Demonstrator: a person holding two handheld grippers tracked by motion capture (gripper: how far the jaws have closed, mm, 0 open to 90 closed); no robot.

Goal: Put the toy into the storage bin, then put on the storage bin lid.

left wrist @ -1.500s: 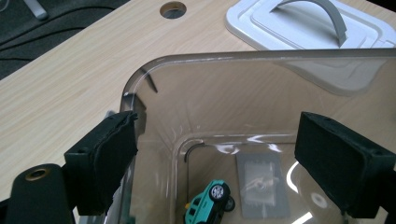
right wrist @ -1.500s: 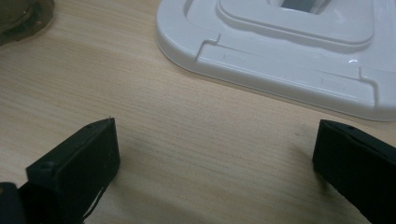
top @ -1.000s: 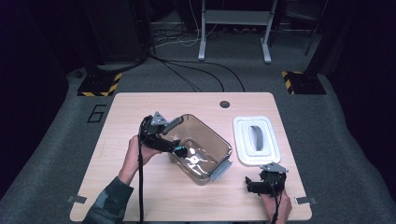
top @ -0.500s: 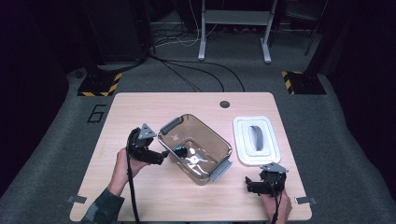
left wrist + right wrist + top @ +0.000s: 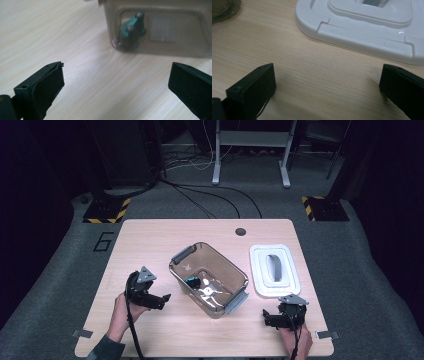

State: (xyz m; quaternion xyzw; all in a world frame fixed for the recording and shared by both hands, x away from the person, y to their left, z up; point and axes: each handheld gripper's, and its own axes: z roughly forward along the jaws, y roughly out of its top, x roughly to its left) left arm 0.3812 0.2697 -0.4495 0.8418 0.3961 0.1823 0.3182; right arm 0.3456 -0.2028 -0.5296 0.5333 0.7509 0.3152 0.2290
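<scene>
High view gives us the brown translucent bin (image 5: 210, 279) at the centre of the table (image 5: 150, 240), its contents a glare-blurred jumble we cannot name, and the white lid (image 5: 274, 269) just right of it. The left gripper (image 5: 162, 299), at lower left and apart from the bin, has just been opening with nothing between its jaws. In the left gripper view we make out a green toy car (image 5: 131, 28) through the bin wall at the top, cut off above; the right gripper view shows the right gripper (image 5: 327, 92) spread wide over bare wood, the lid cropped along the top.
</scene>
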